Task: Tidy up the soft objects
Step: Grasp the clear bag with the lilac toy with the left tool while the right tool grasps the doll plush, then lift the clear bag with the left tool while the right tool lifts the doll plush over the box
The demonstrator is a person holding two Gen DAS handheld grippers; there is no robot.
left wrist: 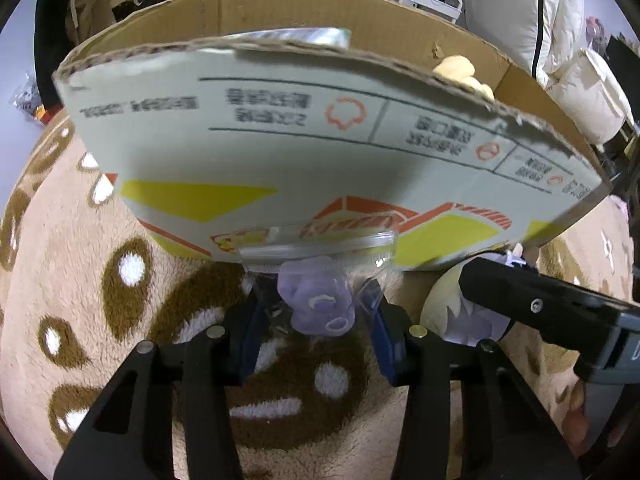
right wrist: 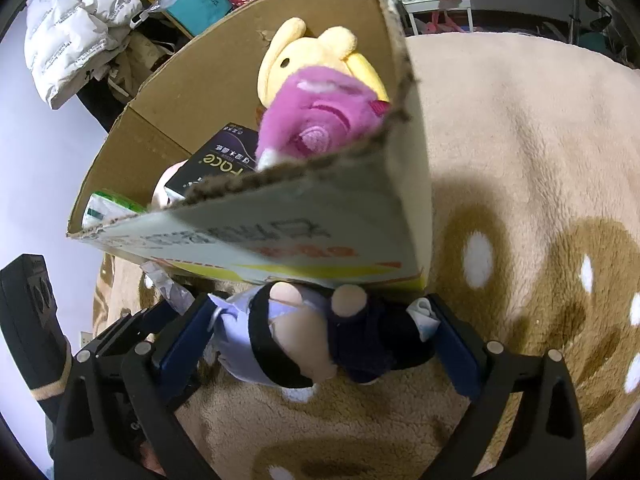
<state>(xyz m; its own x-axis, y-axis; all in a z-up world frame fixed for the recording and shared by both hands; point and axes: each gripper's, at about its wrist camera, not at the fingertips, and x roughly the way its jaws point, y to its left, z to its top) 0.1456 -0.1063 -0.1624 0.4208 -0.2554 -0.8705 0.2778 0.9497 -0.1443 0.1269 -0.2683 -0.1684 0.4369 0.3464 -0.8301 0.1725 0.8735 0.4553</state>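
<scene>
My left gripper (left wrist: 318,304) is shut on a small purple plush (left wrist: 318,304) in a clear plastic package (left wrist: 316,246), held against the near wall of the cardboard box (left wrist: 280,152). My right gripper (right wrist: 324,332) is shut on a plush doll (right wrist: 320,336) in lavender and navy clothes with peach limbs, just below the box's near corner (right wrist: 400,216). Inside the box a yellow and pink plush (right wrist: 320,92) stands against the wall; it shows as a yellow bit in the left wrist view (left wrist: 460,72). The right gripper's black body (left wrist: 540,304) and its doll (left wrist: 452,312) show at the right of the left wrist view.
The box stands on a beige fleece blanket (right wrist: 520,160) with brown and white spots. In the box lie a black "Face" carton (right wrist: 216,160) and a green-white pack (right wrist: 108,208). White padded jackets (right wrist: 72,28), a teal bin (right wrist: 196,0) and shelves stand behind.
</scene>
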